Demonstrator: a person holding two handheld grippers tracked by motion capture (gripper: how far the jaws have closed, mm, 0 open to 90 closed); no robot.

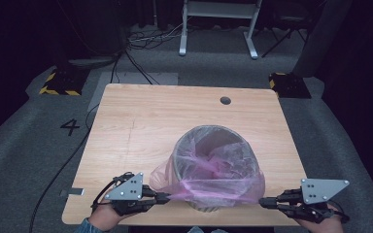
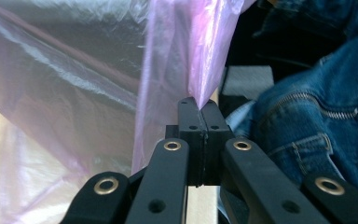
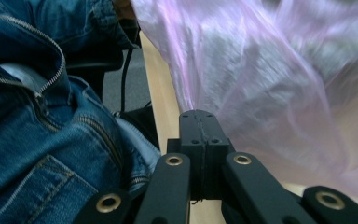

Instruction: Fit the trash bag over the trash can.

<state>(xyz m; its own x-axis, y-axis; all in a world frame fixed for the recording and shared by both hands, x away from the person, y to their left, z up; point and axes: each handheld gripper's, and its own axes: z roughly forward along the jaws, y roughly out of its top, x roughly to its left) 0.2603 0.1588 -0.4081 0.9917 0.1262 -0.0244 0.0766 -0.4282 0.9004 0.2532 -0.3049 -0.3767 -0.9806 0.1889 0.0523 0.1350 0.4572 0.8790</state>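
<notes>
left tongs (image 2: 199,108) on pink liner (image 2: 200,56)

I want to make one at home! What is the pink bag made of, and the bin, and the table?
The pink bag looks like thin plastic film: see-through, shiny and crinkled where the left gripper and right gripper pinch it. The bin is grey with a ribbed-looking side, maybe plastic or metal; hard to tell. The table looks like light wood or wood-look laminate, with grain lines and a matte top.

thin glossy pink plastic bag (image 1: 223,187); matt pale wood table (image 1: 141,121); denim jacket (image 2: 317,126).
</notes>
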